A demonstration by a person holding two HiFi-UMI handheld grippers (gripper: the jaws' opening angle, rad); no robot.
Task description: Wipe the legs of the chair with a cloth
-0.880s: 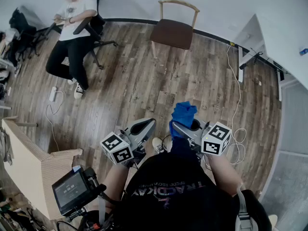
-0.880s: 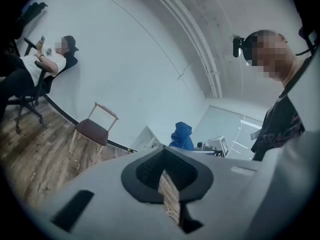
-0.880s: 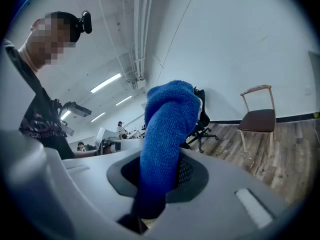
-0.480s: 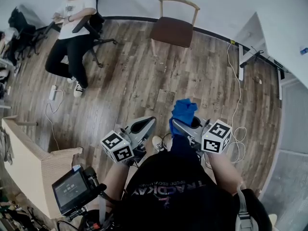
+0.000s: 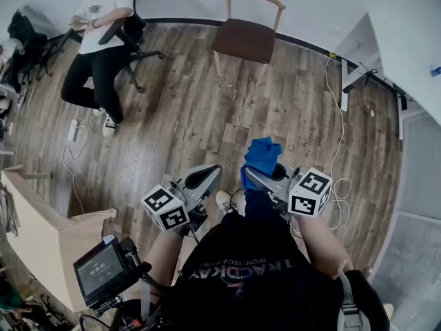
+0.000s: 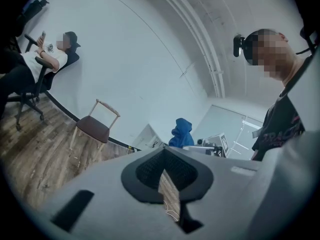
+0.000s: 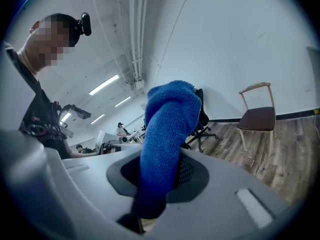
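The right gripper (image 5: 252, 176) has its jaws clamped on a blue cloth (image 7: 167, 134), which sticks up from between them and past their tips. The left gripper (image 5: 208, 175) has its jaws closed together with nothing between them. The chair (image 5: 247, 38) stands well ahead of both, untouched, by the wall.

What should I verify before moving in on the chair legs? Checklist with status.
1. Cloth gripped by right gripper: ok, jaws shut on it, a good length sticks out past the tips.
2. Left gripper free: ok, jaws together, nothing between.
3. Chair within reach: not ok, it stands at the far wall.
4. Way there: ok, bare wood floor; white cable lies off to the right.
5. Seated person: ok, apart from the chair.
6. Legs' state: cannot tell, too small.
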